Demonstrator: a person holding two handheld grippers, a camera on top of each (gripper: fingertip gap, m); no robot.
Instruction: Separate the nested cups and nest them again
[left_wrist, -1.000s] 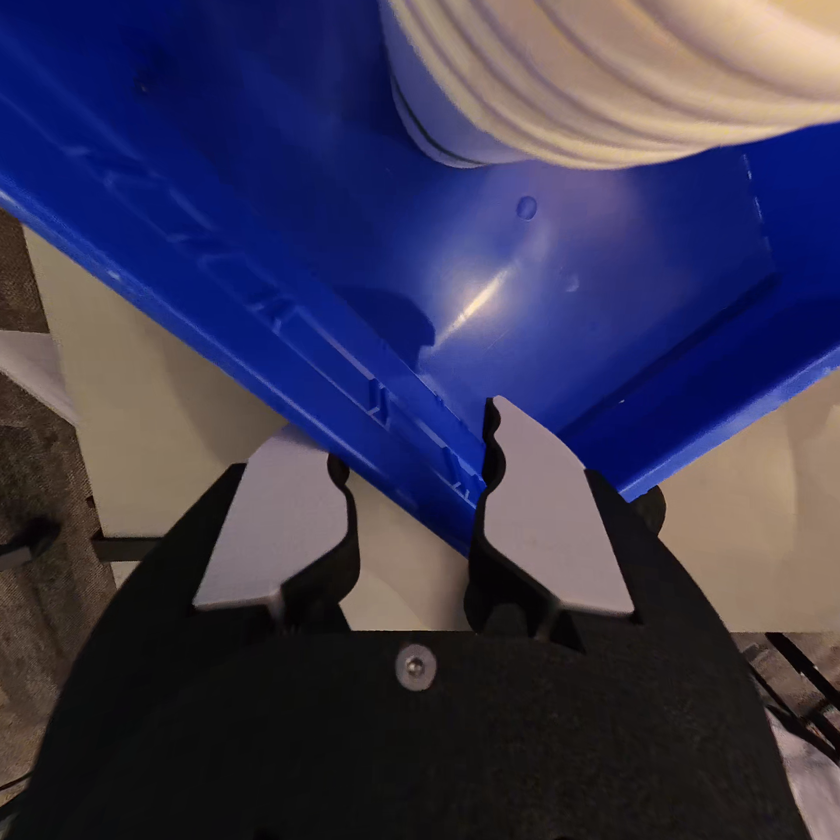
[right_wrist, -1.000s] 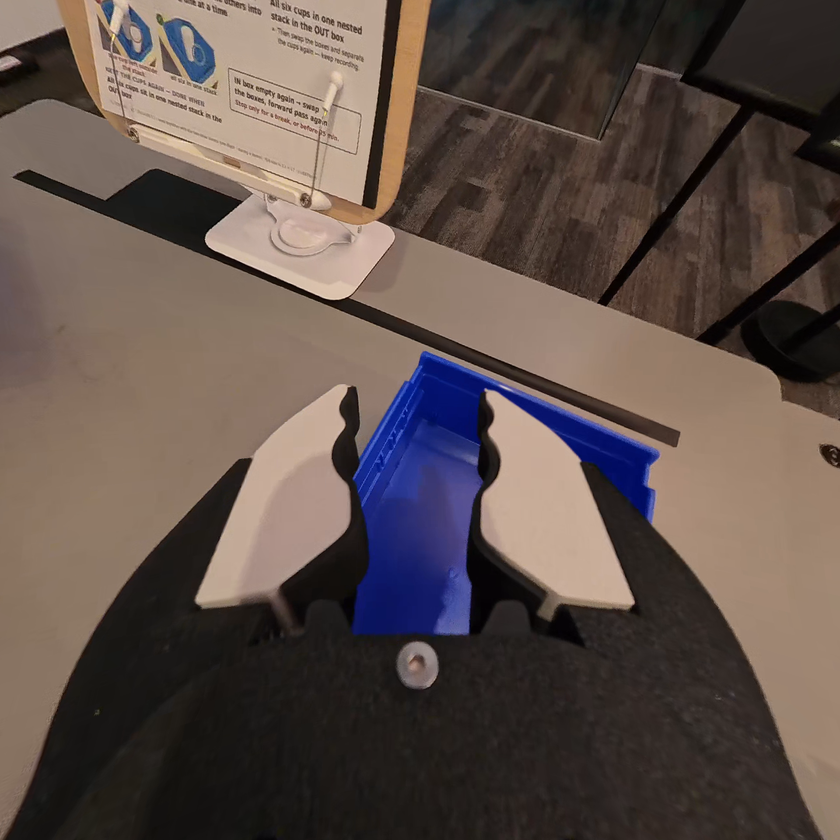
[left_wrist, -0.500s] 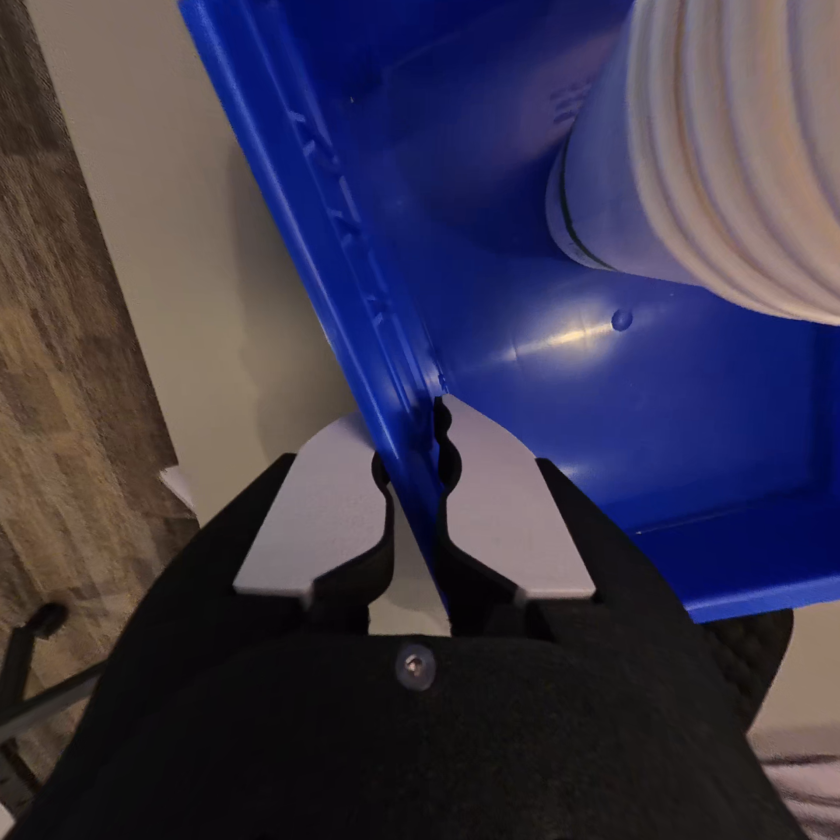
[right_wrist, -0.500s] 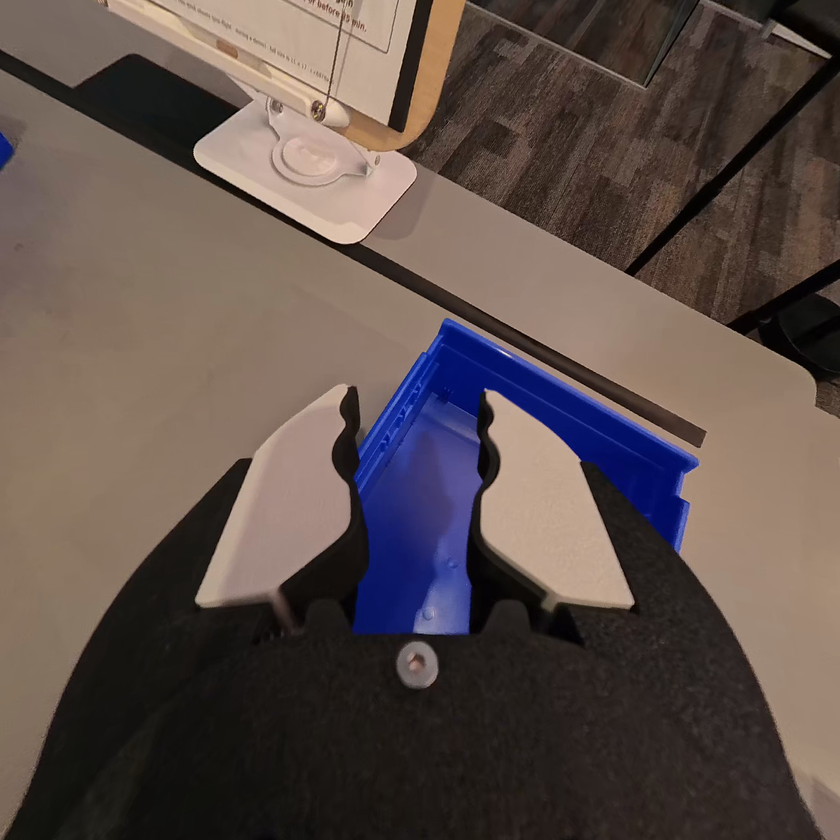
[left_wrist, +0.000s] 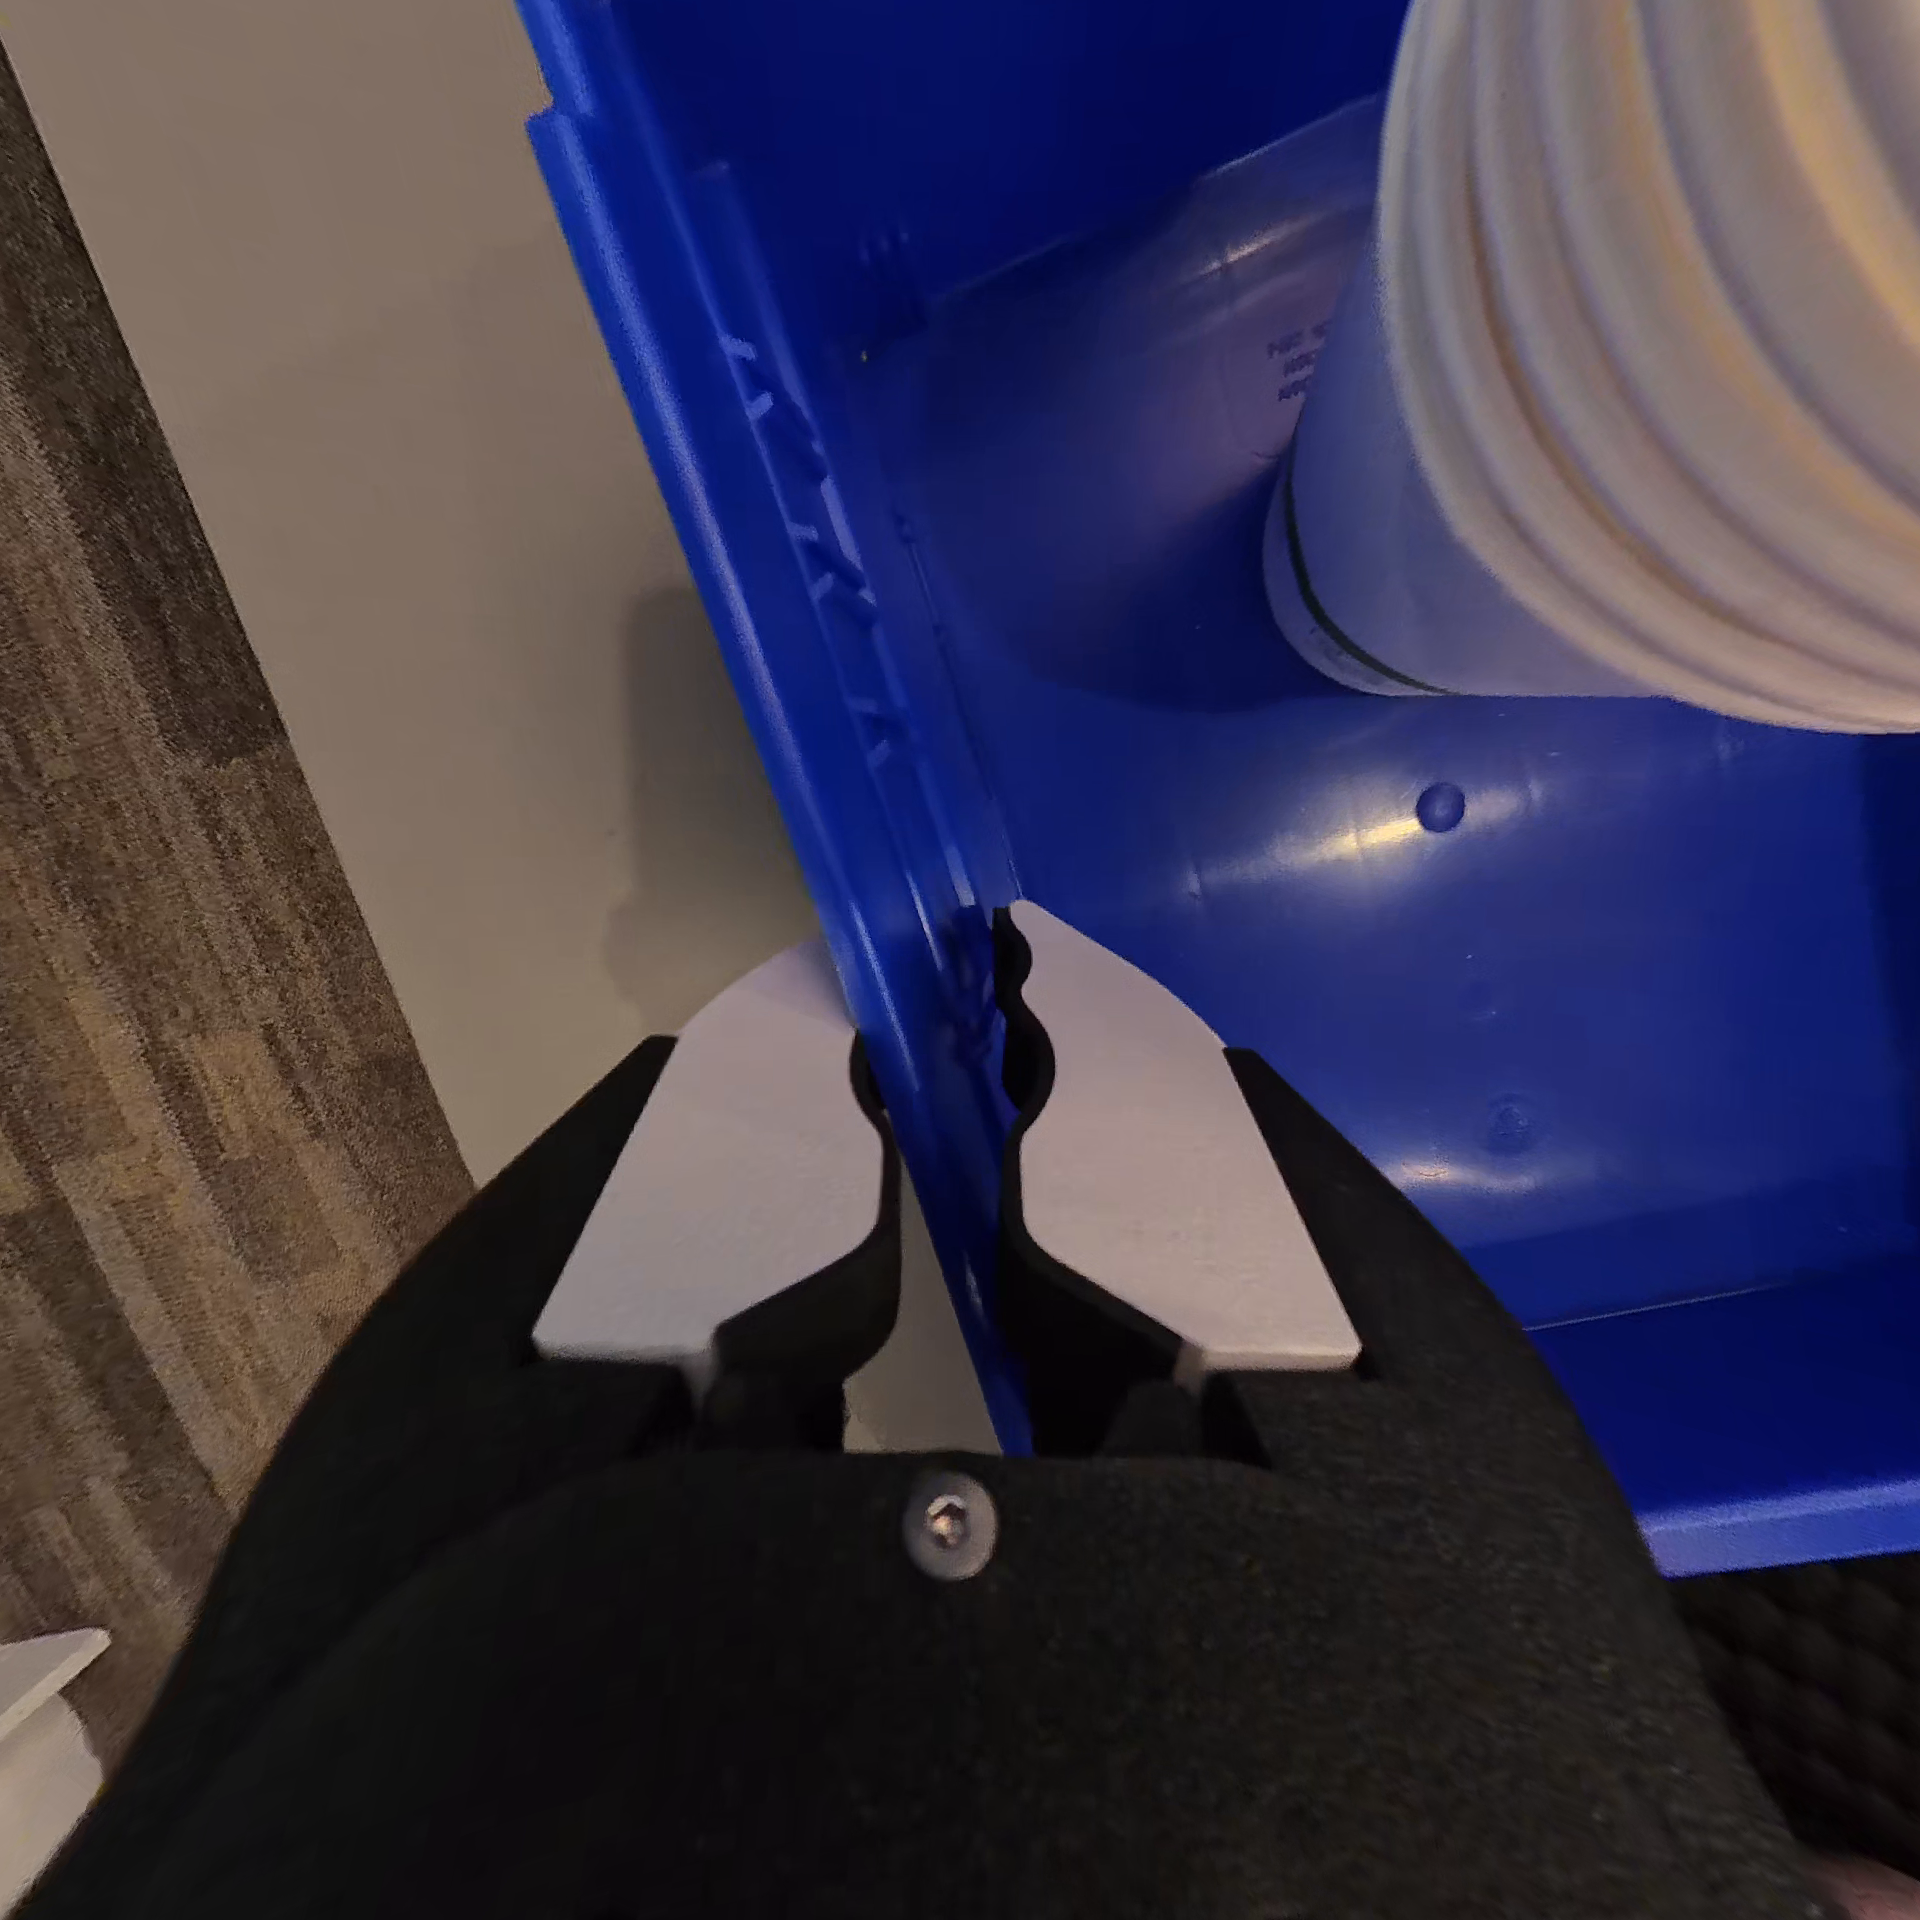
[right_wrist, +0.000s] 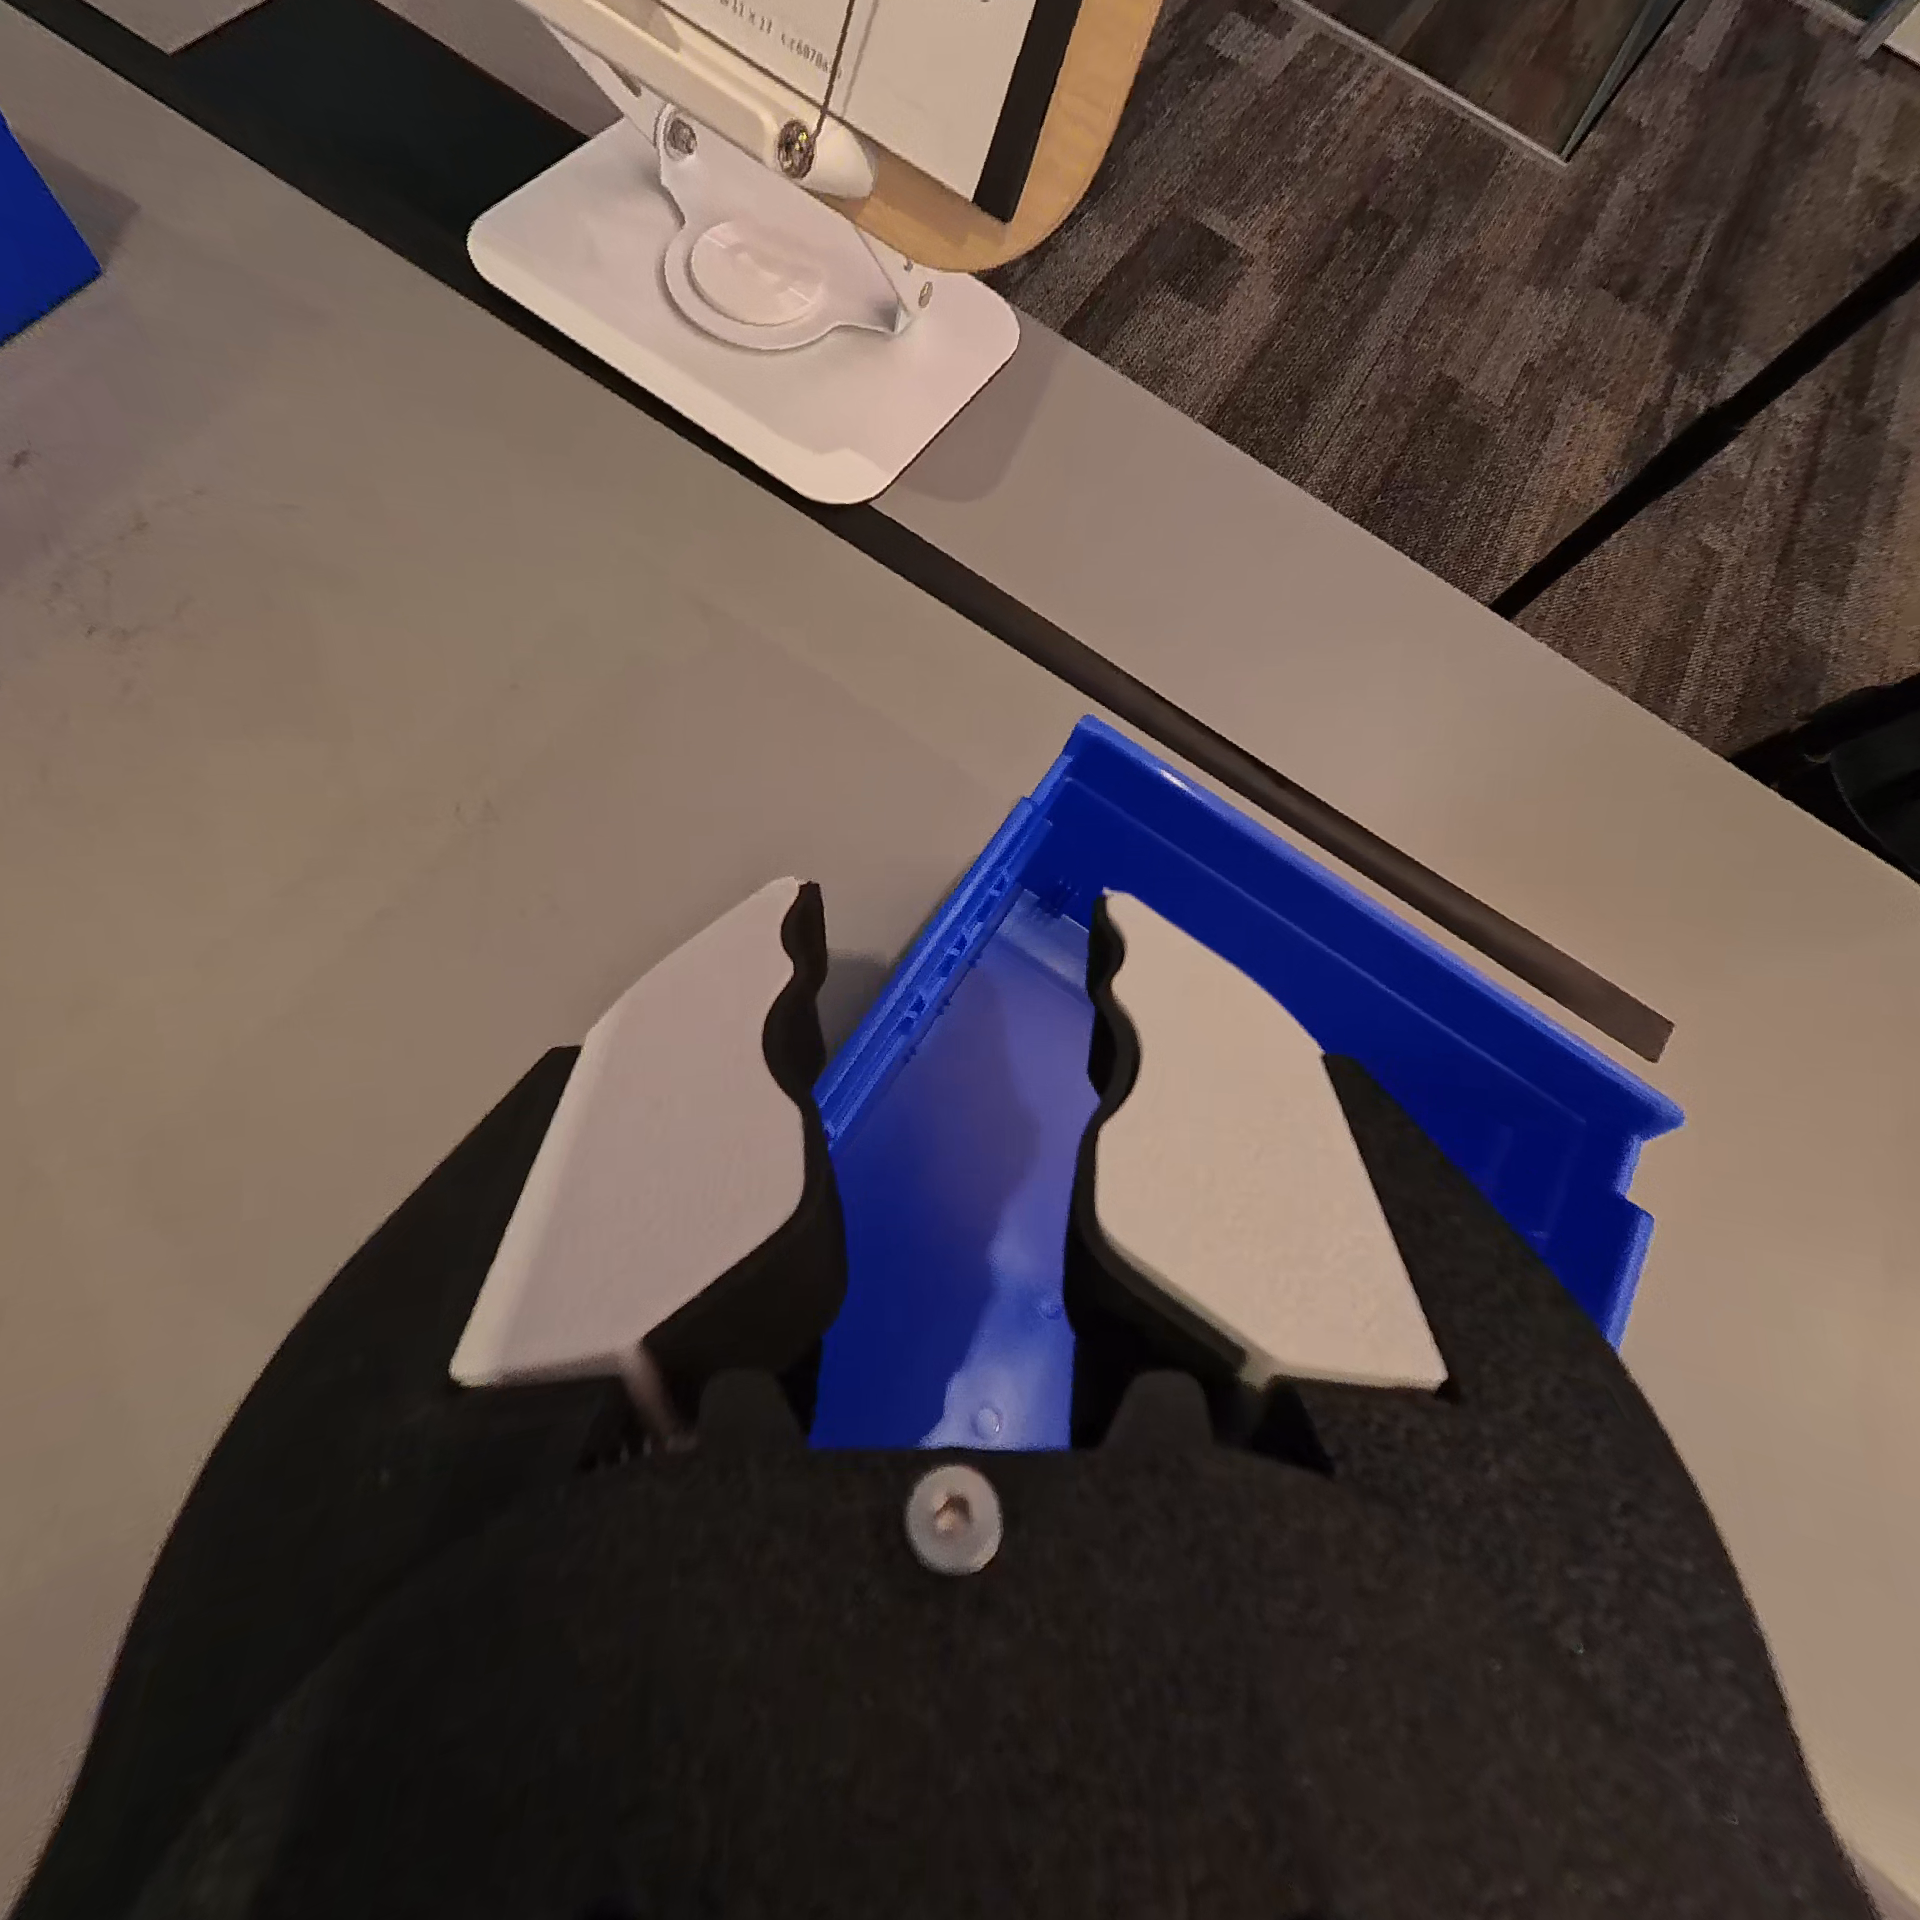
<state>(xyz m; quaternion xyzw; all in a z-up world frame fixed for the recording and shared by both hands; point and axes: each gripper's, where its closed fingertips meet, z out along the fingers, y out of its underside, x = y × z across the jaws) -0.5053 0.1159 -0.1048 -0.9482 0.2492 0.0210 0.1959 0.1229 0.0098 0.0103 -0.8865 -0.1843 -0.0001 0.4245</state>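
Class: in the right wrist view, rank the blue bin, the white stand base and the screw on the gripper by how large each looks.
1. blue bin, partly hidden by the right hand-held gripper
2. white stand base, farther off, so true size is unsure
3. screw, smallest though nearest

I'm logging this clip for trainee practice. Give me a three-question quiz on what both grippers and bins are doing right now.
1. True or false: the left gripper is clamped on a wall of the blue bin.
2. What lies inside that bin?
3. The right gripper is: A) shut on a cup, B) open, straddling a wall of the empty blue bin, C) resting on the sign stand.

Key: 1 true; 2 nested stack of white cups; 3 B.
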